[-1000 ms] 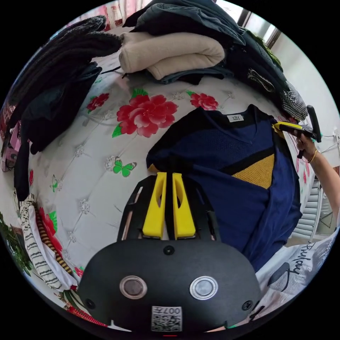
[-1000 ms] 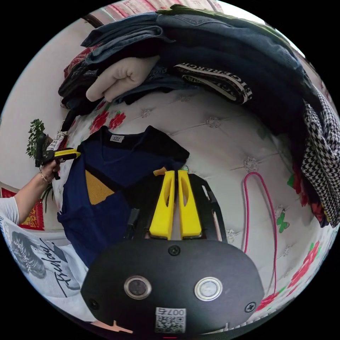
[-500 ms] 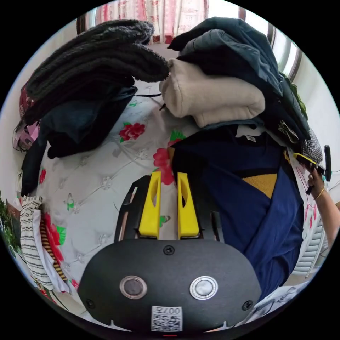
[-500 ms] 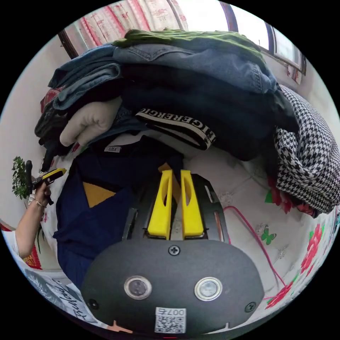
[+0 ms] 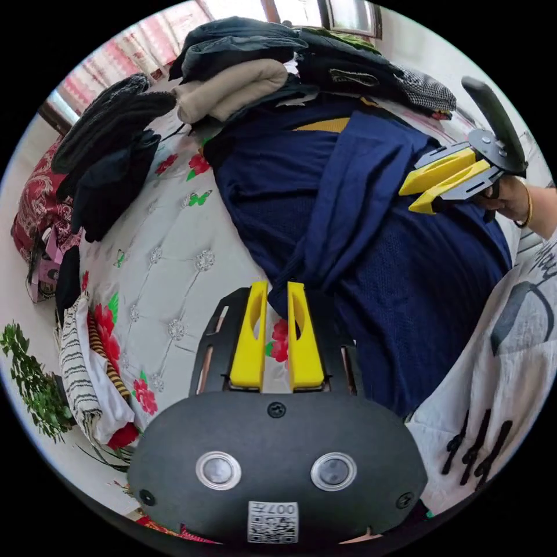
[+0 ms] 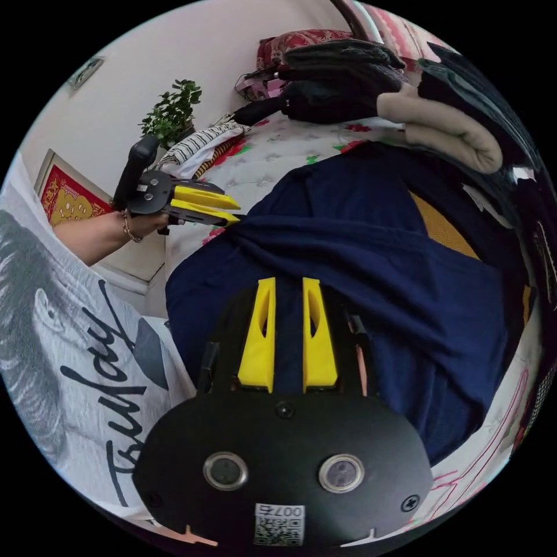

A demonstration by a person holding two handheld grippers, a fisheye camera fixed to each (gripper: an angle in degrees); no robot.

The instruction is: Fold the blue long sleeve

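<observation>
Both grippers hover over the blue long sleeve mid-fold, jaws slightly parted and holding nothing.

Left gripper [image 5: 277, 288] sits at the shirt's near edge, just by the end of a sleeve [image 5: 354, 197] laid diagonally across the body, its jaws a little apart with only bedcover between them. Right gripper [image 6: 288, 284] hangs above the same sleeve band, jaws likewise apart and empty. Blue long sleeve [image 6: 371, 272] lies flat on the floral bed [image 5: 174, 272], probably to keep the fold square. Beyond it, stacked folded clothes [image 5: 232, 93] crowd the far side, so the working room is small.
</observation>
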